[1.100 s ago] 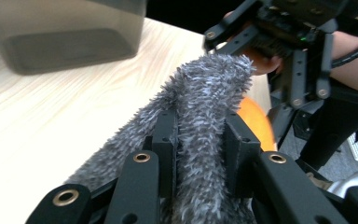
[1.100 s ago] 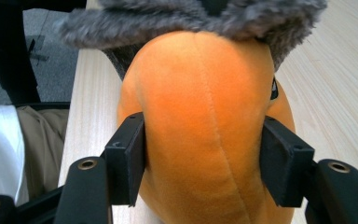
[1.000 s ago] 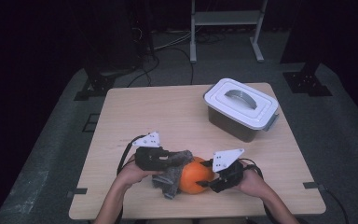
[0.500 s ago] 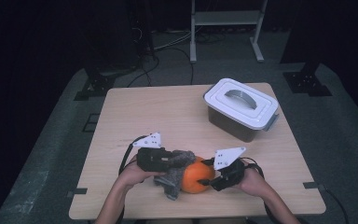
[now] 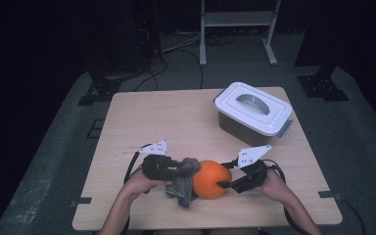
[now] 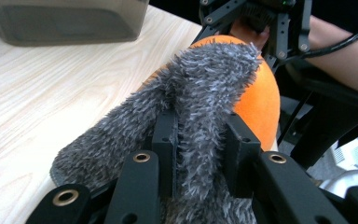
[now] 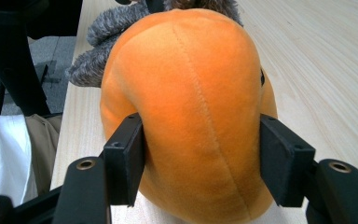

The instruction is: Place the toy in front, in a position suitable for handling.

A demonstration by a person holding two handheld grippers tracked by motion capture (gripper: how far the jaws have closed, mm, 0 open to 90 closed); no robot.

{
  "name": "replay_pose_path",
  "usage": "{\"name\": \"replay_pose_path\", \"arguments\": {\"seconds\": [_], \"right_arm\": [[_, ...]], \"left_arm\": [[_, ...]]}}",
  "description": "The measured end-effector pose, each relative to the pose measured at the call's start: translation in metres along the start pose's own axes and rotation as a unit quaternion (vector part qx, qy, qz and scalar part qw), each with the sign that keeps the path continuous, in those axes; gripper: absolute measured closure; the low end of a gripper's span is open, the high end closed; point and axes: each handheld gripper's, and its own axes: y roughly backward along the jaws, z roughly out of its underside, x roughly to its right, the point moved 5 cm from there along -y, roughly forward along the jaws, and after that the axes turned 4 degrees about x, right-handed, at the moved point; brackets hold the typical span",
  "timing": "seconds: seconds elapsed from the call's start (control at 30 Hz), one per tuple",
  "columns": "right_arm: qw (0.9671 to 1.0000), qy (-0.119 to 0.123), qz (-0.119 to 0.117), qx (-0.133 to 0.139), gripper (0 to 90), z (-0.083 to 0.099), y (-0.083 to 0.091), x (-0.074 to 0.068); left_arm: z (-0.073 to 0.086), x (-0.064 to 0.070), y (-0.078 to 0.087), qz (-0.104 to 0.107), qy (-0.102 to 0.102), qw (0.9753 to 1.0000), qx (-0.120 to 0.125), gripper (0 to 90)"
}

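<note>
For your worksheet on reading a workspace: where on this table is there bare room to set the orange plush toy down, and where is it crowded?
Free: the table left of the lidded bin. Crowded: the near edge, where both grippers, the orange plush and grey cloth sit.

light wooden table (image 5: 152, 122) carries a lidded grey box (image 5: 252, 112) and orange plush (image 5: 211, 179).

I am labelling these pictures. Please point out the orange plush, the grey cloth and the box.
orange plush (image 7: 191, 107), right gripper view, on its centre seam.
grey cloth (image 6: 205, 79), left gripper view, on the fuzzy fold above the jaws.
box (image 5: 252, 107), high view, on its white lid.
</note>
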Motion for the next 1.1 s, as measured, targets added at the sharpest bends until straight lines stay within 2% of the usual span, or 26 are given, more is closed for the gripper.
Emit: {"name": "replay_pose_path", "arguments": {"seconds": [0.13,0.23,0.3,0.4,0.47,0.6,0.7,0.87,1.0,1.1], "right_arm": [[1.0,-0.006,0.004,0.003,37.5,-0.001,-0.002,0.0],[0.9999,-0.005,0.007,0.006,37.4,-0.003,-0.005,-0.001],[0.9999,0.001,0.01,0.004,37.2,-0.006,-0.008,-0.003],[0.9999,0.01,0.01,-0.001,37.2,-0.006,-0.009,-0.006],[0.9999,0.009,0.009,-0.001,37.3,-0.005,-0.008,-0.005],[1.0,0.001,0.007,0.003,37.3,-0.002,-0.005,-0.002],[1.0,-0.003,0.006,0.003,37.3,0.0,-0.002,0.001],[0.9999,-0.012,0.008,0.007,36.0,0.002,0.001,0.006],[0.9996,-0.024,0.011,-0.012,26.3,-0.005,0.0,0.002],[0.9995,-0.007,0.019,-0.023,18.4,-0.014,-0.003,-0.007]], "left_arm": [[-0.008,0.007,0.0,0.004,-0.02,0.9997,0.013,69.7],[-0.018,0.018,-0.003,0.017,-0.037,0.9988,0.027,69.7],[-0.023,0.026,-0.006,0.023,-0.053,0.998,0.024,69.7],[-0.025,0.03,-0.01,0.02,-0.066,0.9975,0.014,69.6],[-0.024,0.029,-0.01,0.018,-0.065,0.9976,0.012,69.7],[-0.013,0.015,-0.006,0.009,-0.042,0.999,0.013,69.5],[-0.007,0.006,-0.003,-0.008,-0.028,0.9995,0.009,69.0],[-0.008,0.008,-0.008,-0.011,-0.032,0.9994,0.005,69.1],[-0.009,0.008,-0.009,-0.01,-0.022,0.9996,0.011,69.1],[-0.008,0.008,-0.01,-0.008,-0.016,0.9998,0.013,69.1]]}}
